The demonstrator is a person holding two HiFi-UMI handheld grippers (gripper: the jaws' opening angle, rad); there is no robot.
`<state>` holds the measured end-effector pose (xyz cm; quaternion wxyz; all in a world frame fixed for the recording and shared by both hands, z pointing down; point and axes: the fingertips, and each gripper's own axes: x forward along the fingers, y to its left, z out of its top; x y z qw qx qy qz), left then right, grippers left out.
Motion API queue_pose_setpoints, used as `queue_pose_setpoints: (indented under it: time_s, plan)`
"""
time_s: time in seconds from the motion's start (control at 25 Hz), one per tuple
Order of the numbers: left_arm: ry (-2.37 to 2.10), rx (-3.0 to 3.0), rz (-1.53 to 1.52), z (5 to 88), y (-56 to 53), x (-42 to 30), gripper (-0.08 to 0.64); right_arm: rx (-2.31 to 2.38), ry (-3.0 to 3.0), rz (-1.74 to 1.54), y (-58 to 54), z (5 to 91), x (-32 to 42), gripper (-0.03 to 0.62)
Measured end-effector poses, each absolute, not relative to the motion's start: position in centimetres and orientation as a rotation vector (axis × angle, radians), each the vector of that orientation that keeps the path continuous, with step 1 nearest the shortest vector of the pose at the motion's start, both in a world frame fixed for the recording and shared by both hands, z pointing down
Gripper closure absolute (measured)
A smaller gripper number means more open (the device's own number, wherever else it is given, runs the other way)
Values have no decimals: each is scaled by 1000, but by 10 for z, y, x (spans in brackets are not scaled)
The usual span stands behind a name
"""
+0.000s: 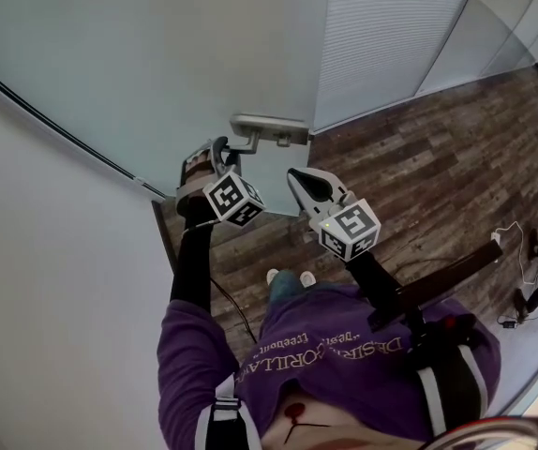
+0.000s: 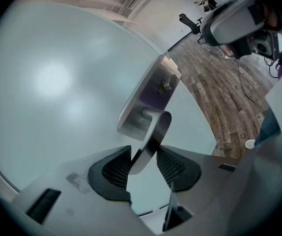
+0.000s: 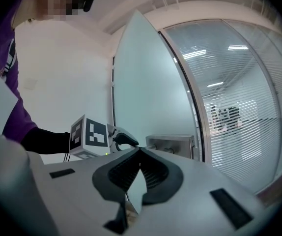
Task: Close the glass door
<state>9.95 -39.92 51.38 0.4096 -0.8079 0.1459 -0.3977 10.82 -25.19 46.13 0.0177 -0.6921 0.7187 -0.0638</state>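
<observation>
Left claw: clenched on the lever handle, one pad on each flat face of the blade. It's the only purchase on a smooth pane.
Right claw: pads pressed together, nothing between them. It hangs just beside my left claw and short of the door, spare for now.
Glass door: frosted leaf straight ahead of me. Its free edge stands clear of the frame, so I judge it ajar and not yet shut.
Handle plate: metal, set at the free edge, which is the best place to swing from.
Blinded partition: fixed glass beyond the door edge; the leaf has to meet that side.
Step in hand: grip is made, the swing is to come.
Risk: the lever is slick metal and may rotate or slide between my pads under load.
</observation>
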Motion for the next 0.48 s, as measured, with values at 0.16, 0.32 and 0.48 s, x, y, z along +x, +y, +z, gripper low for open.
queue_pose_setpoints:
  time_s: [0.16, 0.32, 0.48]
  plan:
    - [357, -2037, -1007, 512, -410, 115, 399, -2172, 2195, -214, -266, 458, 123, 601]
    - [334, -2035, -1003, 513, -414, 125, 399, -2196, 2158, -209, -277, 453, 133, 601]
    - [320, -2041, -998, 517, -409, 124, 401, -2223, 2129, -188, -282, 452, 133, 601]
